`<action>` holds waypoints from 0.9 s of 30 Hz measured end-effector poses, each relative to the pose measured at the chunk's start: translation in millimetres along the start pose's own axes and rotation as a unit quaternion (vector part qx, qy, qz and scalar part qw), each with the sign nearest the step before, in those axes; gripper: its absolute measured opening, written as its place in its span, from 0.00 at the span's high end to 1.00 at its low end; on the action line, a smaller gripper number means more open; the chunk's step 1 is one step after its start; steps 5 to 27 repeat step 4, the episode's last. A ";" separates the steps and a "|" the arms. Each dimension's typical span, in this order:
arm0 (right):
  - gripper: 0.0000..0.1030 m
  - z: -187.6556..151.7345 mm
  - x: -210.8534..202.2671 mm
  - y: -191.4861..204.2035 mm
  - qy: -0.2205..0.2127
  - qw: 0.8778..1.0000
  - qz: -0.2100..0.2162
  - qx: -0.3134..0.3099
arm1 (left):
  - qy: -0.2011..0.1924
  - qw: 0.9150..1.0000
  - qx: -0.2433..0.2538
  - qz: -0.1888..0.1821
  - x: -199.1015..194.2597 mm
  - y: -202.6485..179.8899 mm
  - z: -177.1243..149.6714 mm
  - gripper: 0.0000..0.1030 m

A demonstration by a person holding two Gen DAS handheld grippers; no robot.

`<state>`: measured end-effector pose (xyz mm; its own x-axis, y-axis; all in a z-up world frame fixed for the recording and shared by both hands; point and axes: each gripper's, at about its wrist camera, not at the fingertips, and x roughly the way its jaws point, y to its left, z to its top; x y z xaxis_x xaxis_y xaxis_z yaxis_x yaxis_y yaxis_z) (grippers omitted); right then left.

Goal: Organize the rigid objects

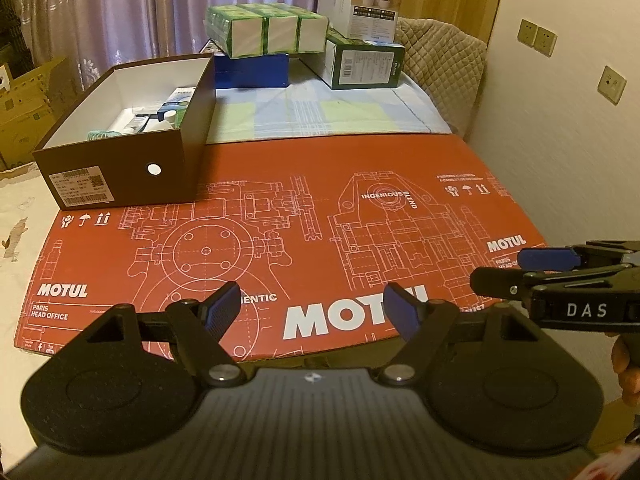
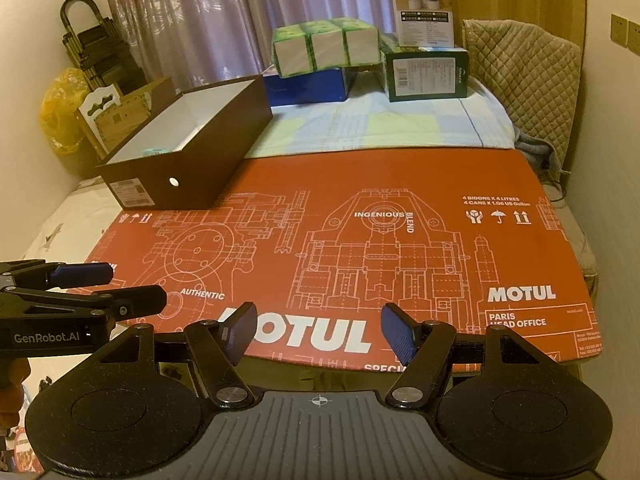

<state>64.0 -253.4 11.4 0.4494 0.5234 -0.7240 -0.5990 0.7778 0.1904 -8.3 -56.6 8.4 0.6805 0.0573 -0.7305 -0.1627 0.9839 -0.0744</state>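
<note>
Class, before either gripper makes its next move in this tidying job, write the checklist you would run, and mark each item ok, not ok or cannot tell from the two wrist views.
1. Left gripper open and empty: ok.
2. Right gripper open and empty: ok.
3. Brown box open at the top, ready to receive: ok.
4. Room left inside the brown box: ok; small items lie in part of it, white floor shows.
5. Loose object waiting on the red cardboard: not ok, none seen.
6. Stacked boxes at the far end stable: cannot tell.
</note>
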 end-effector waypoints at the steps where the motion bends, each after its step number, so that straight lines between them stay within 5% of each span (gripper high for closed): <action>1: 0.36 -0.5 -0.4 -0.7 0.000 1.000 0.001 0.000 | 0.000 1.000 0.000 0.002 -0.1 -0.8 -0.1 0.27; 27: 0.36 -1.3 -0.7 -2.8 0.001 1.000 0.003 0.000 | 0.004 1.000 -0.003 0.004 0.8 -2.6 -0.4 0.27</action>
